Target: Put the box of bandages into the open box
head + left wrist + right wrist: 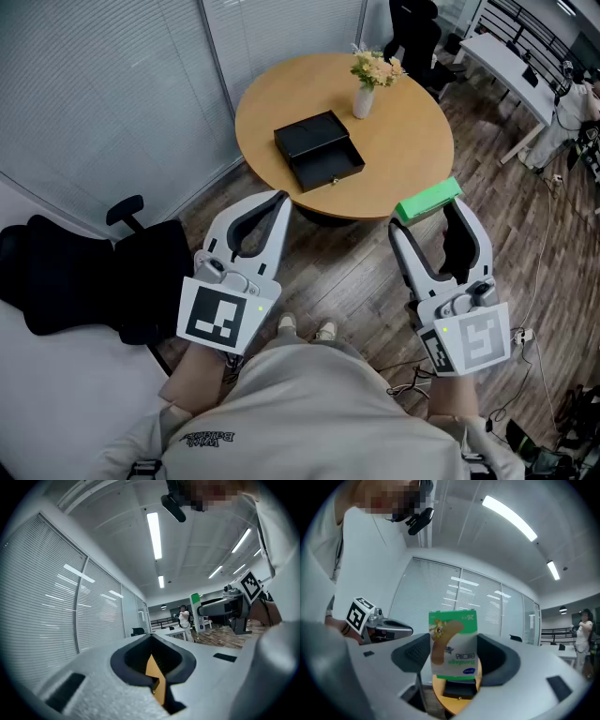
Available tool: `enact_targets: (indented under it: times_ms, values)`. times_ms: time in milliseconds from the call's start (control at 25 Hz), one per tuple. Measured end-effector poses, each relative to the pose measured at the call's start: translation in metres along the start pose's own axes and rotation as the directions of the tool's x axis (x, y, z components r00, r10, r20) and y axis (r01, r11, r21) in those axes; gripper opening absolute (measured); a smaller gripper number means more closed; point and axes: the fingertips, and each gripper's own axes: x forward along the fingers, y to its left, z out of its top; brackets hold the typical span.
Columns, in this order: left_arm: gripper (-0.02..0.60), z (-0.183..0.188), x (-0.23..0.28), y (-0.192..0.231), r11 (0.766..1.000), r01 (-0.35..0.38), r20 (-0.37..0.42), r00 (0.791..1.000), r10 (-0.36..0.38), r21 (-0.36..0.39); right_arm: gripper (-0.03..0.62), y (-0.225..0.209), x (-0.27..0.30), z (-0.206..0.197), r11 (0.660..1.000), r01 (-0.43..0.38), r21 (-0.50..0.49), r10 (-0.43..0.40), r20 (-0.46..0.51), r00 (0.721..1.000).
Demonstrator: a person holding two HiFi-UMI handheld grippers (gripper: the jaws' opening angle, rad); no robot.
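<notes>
a: what can you read from there?

b: not much. in the right gripper view the box of bandages (453, 644) shows me its printed face, and the print is upside down. near the top corner is a number that looks like 26 the way i see it. there is a drawing of a tan bandage strip, some blue words too small for me, and a blue oval low down. the top and bottom bands are green.

a: who has it?

b: my right gripper (427, 216). its two jaws are spread wide and pinch the box from both sides, up in the air. (it is a fat box, so wide jaws can be a tight hold.)

a: which way does it point?

b: it stands on end. its long way goes up and down, and its wide face looks back at me. in the head view i only see its green top end, running across between the jaws.

a: and the other one?

b: my left gripper (280, 199) has its jaws pressed together at the tips, with nothing in them.

a: where is the open box?

b: the open box (319, 152) is black and sits near the middle of the round table (403, 141), its open half on the side nearer to me. the bandages hang over the table's near right edge, well apart from it, with open table top between them. a vase of flowers (365, 94) stands by the far edge, apart from the open box. a black chair (84, 272) is on the floor to the left.
</notes>
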Motion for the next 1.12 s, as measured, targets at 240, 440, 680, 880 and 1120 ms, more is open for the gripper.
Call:
enact_targets:
  times_ms: [240,440,680,880,1120]
  values:
    - [0.021,-0.001,0.001,-0.001,1.000,0.002,-0.006,1.000,-0.002,0.000,0.291,-0.005,-0.001,-0.001,1.000,0.011,0.020,-0.011,0.002,1.000]
    - [0.021,-0.003,0.005,-0.003,1.000,0.007,-0.015,1.000,-0.007,0.003,0.291,-0.010,0.000,-0.005,1.000,0.008,0.028,-0.008,-0.019,1.000]
    - [0.021,-0.005,0.010,-0.005,1.000,0.002,-0.019,1.000,-0.002,0.002,0.291,-0.016,0.000,-0.008,1.000,0.009,0.010,-0.008,-0.019,1.000]
    - [0.021,-0.008,0.012,-0.008,1.000,-0.008,-0.026,1.000,0.008,0.001,0.291,-0.021,-0.001,-0.012,1.000,0.003,-0.013,-0.003,-0.023,1.000]
    - [0.021,-0.010,0.017,-0.015,1.000,-0.017,-0.034,0.999,0.017,0.006,0.291,-0.031,-0.005,-0.016,1.000,0.001,-0.014,-0.001,-0.026,1.000]
